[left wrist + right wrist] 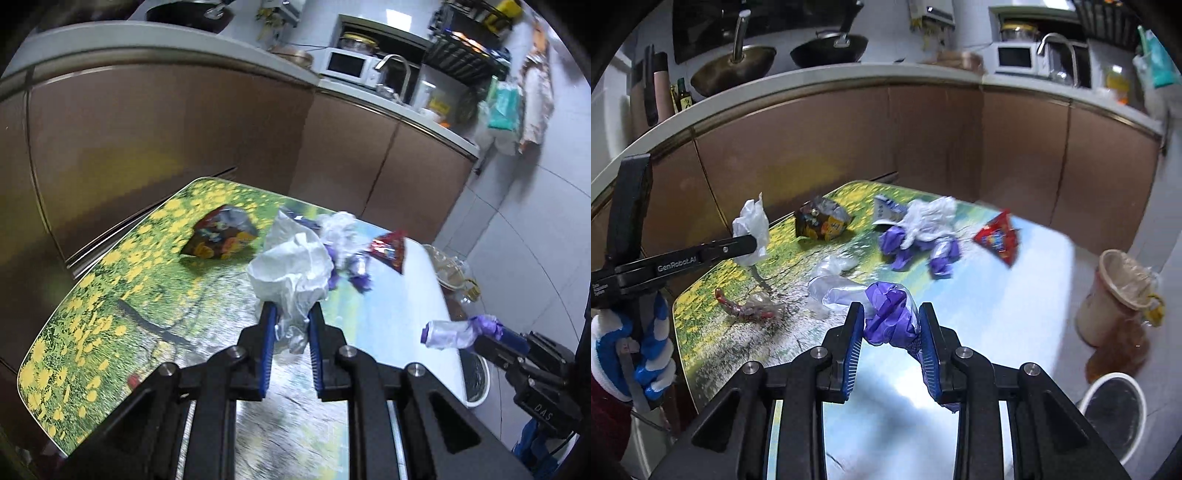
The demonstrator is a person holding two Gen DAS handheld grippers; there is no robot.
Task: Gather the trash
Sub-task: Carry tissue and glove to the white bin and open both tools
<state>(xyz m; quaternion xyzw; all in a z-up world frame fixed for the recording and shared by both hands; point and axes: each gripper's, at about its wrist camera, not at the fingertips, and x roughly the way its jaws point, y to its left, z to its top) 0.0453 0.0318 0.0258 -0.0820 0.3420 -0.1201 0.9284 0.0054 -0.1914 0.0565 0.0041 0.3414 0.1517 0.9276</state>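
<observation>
My left gripper (291,314) is shut on a crumpled white tissue (291,269), lifted above the flower-print table (110,295). The same tissue (751,225) shows in the right wrist view, pinched in the left gripper (753,243). My right gripper (891,314) is shut on a purple and clear plastic wrapper (882,306), also raised off the table; the left wrist view shows this wrapper (458,332) at the right. On the table lie a yellow snack bag (822,221), a heap of white and purple wrappers (923,236) and a red snack bag (997,236).
Brown kitchen cabinets (923,147) stand behind the table. A bin lined with a plastic bag (1115,295) and a white round bin (1115,410) sit on the floor at the right. A red scrap (738,306) and a clear wrapper (834,264) lie on the table's near left.
</observation>
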